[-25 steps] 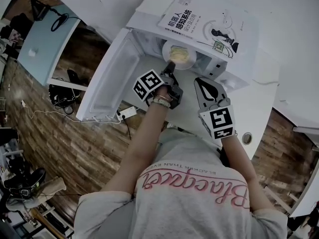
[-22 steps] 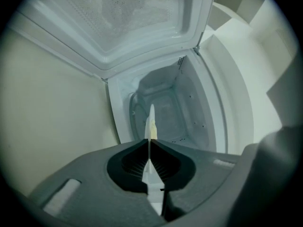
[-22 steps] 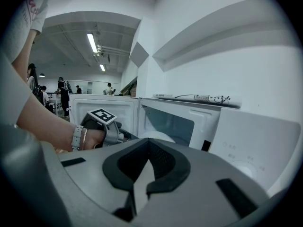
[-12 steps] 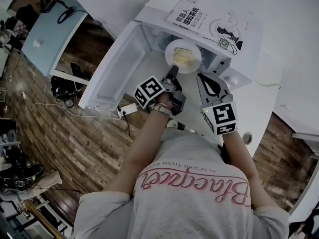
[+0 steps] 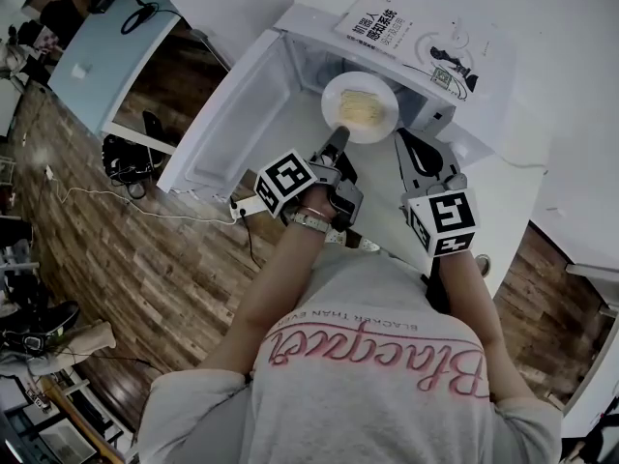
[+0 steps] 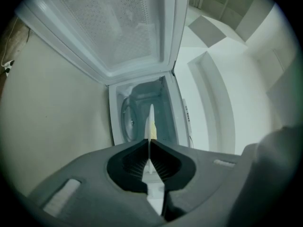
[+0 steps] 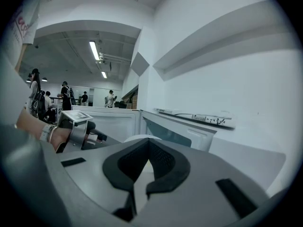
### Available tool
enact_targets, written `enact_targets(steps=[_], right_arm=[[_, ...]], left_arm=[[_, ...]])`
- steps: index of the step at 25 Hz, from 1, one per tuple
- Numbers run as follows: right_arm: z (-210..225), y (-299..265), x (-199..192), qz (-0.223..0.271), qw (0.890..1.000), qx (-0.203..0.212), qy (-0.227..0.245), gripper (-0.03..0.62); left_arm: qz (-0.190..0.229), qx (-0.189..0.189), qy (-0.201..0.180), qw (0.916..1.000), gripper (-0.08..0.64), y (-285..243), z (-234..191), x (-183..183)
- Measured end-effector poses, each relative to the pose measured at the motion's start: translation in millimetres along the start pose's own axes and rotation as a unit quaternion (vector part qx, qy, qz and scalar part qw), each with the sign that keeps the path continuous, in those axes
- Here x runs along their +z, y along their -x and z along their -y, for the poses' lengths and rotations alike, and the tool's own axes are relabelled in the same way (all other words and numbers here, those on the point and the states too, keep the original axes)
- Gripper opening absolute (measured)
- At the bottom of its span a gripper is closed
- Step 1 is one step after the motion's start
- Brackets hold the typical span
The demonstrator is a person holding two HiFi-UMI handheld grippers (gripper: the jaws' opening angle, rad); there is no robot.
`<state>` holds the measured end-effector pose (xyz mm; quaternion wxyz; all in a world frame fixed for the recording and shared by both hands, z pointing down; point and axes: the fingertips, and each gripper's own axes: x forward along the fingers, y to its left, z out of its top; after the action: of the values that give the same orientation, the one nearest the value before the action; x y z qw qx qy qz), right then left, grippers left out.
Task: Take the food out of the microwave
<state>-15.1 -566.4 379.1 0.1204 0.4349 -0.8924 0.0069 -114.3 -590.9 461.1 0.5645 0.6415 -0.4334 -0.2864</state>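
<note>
Left gripper's (image 5: 338,142) fingers pinch the thin rim of a round white plate (image 5: 332,96) bearing pale yellow food (image 5: 360,111); right gripper's (image 5: 405,141) fingers meet, empty.

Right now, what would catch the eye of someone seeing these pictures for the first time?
The round white plate with pale yellow food stands out most, pinched by its near rim in the left gripper at the mouth of the open white microwave. The microwave's wide door stands open at the left, and a white printed book lies on its top. The right gripper is shut and empty beside the plate.
</note>
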Motion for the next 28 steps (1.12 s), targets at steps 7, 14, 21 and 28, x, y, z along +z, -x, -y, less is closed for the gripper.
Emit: enact_targets(steps=[7, 14, 21, 28], right_arm=[[1, 12, 9, 0.007, 1.0, -0.017, -0.005, 0.008], [-12, 22, 14, 0.032, 0.999, -0.017, -0.024, 0.009], [-11, 34, 26, 0.08, 0.995, -0.052, -0.014, 0.009], [-26, 32, 17, 0.065, 0.997, -0.033, -0.003, 0.009]], left_arm=[[0.002, -0.017, 0.02, 0.9997, 0.018, 17, 19, -6], [0.0, -0.041, 0.041, 0.9984, 0.018, 37, 35, -8], [-0.003, -0.042, 0.047, 0.998, 0.018, 48, 33, -14], [0.001, -0.048, 0.05, 0.9976, 0.018, 55, 34, -13]])
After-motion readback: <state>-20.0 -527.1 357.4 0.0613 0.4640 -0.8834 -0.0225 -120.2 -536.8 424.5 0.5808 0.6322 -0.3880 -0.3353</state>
